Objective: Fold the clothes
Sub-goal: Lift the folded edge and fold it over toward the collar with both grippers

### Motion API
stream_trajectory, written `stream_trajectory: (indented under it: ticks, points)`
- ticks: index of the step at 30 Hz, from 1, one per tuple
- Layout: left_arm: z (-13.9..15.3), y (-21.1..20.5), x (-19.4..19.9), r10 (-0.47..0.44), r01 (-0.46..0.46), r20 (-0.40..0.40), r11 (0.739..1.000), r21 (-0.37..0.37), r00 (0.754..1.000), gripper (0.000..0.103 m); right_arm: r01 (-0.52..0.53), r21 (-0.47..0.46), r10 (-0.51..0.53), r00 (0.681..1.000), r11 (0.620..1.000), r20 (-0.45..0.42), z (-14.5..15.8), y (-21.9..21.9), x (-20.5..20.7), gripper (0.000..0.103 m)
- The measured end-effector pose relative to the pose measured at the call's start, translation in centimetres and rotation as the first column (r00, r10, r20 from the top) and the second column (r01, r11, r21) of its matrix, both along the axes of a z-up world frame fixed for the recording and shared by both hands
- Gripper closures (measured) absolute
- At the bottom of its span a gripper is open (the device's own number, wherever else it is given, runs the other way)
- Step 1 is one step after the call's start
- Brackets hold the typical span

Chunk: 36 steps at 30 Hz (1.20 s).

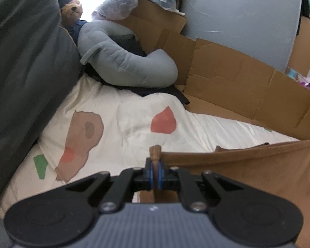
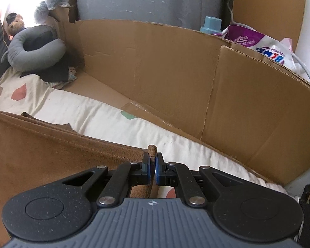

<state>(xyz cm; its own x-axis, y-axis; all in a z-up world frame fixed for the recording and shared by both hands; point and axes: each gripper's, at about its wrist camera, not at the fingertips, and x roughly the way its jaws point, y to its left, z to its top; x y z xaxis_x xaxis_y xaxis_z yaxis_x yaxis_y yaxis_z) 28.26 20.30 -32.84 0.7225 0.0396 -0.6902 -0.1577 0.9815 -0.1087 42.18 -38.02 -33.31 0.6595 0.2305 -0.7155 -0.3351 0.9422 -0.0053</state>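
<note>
With both grippers clamped on one edge of the brown cloth [image 1: 248,175], the step in hand is judged to be carrying that edge across to make a fold. At the far left of the bed a dark cushion [image 1: 20,62] stands upright; the grey pillow [image 1: 122,62] lies beside it, well apart from the work. The left gripper [image 1: 155,171] is clenched on a corner of the cloth, a tuft standing up between its pads. The edge runs taut from there toward the right. The right gripper [image 2: 152,169] is likewise clenched on the other corner, with the cloth spreading away to its left over the sheet [image 2: 105,119]. The cardboard [image 2: 155,72] rises just beyond.

To do this well:
- Keep both grips tight; only a small tuft is held in each.
- Move both hands together so the edge stays straight.
- Hold the edge taut, without stretching.
- Lay it down short of the cardboard.
</note>
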Motion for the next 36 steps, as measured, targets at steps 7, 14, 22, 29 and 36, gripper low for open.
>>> stream_trajectory:
  ticks: [7, 14, 22, 29, 36]
  points:
    - [-1.6, 0.4, 2.6, 0.010, -0.009, -0.031, 1.000, 0.023, 0.999, 0.098, -0.003, -0.017, 0.003, 0.999, 1.000, -0.033, -0.7, 0.7, 2.7, 0.100]
    - [-2.4, 0.4, 4.4, 0.001, 0.003, -0.061, 0.998, 0.062, 0.998, 0.098, -0.001, -0.058, -0.003, 0.997, 0.998, -0.073, -2.2, 1.8, 4.8, 0.100]
    - [-3.8, 0.1, 6.2, 0.005, 0.003, -0.093, 0.996, 0.084, 0.996, 0.098, 0.008, -0.103, -0.021, 0.992, 0.995, -0.127, -4.2, 2.6, 6.4, 0.100]
    - [-3.3, -0.1, 6.4, 0.033, -0.025, -0.081, 0.994, 0.103, 0.996, 0.099, 0.023, -0.088, -0.033, 0.993, 0.996, -0.111, -3.5, 2.8, 7.0, 0.100]
    - [-4.3, 0.3, 7.8, 0.033, -0.023, -0.100, 0.994, 0.107, 0.994, 0.099, 0.017, -0.133, -0.036, 0.989, 0.991, -0.144, -5.2, 3.6, 8.2, 0.100]
